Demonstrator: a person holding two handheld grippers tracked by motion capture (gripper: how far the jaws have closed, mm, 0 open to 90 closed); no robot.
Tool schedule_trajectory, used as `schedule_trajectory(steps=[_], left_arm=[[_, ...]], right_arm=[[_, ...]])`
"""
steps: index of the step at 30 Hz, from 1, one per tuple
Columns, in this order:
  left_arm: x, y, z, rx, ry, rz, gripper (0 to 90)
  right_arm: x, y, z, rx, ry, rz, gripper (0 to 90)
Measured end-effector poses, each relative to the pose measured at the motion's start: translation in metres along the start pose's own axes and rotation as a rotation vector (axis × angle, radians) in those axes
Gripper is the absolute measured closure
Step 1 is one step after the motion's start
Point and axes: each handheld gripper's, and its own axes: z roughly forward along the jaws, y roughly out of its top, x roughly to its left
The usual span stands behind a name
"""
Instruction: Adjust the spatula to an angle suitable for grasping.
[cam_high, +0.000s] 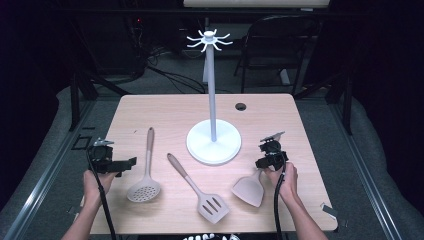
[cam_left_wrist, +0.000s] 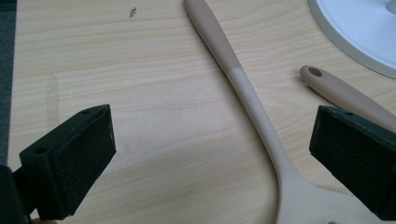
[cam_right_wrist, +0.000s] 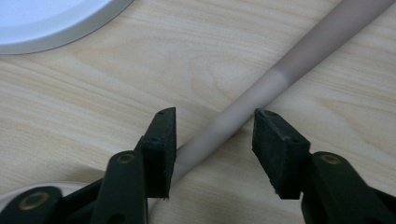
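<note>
Right gripper (cam_right_wrist: 212, 135) straddling solid spatula (cam_high: 249, 189) handle at table's (cam_high: 150, 107) right edge, jaws part-closed, pads not yet pressing; positioned for pickup; left gripper (cam_left_wrist: 210, 154) released, idle beside skimmer (cam_high: 145, 186).

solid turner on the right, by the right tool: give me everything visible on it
The solid turner is beige, matte, silicone-looking, with a plain unslotted blade and a slim handle that turns darker taupe toward its far end. It lies flat on the wooden table, blade toward the person, handle running up under the right tool. The tool's jaws straddle the handle: the left jaw seems to touch it, the right jaw stands clear, so it is not yet clamped. Nothing else touches it.
</note>
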Motion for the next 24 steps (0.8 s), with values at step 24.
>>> schedule_trajectory(steps=[24], left_arm=[[0.005,-0.005,-0.001,0.015,0.001,0.009,0.4]], right_arm=[[-0.012,0.006,0.011,0.039,0.022,0.061,41.0]])
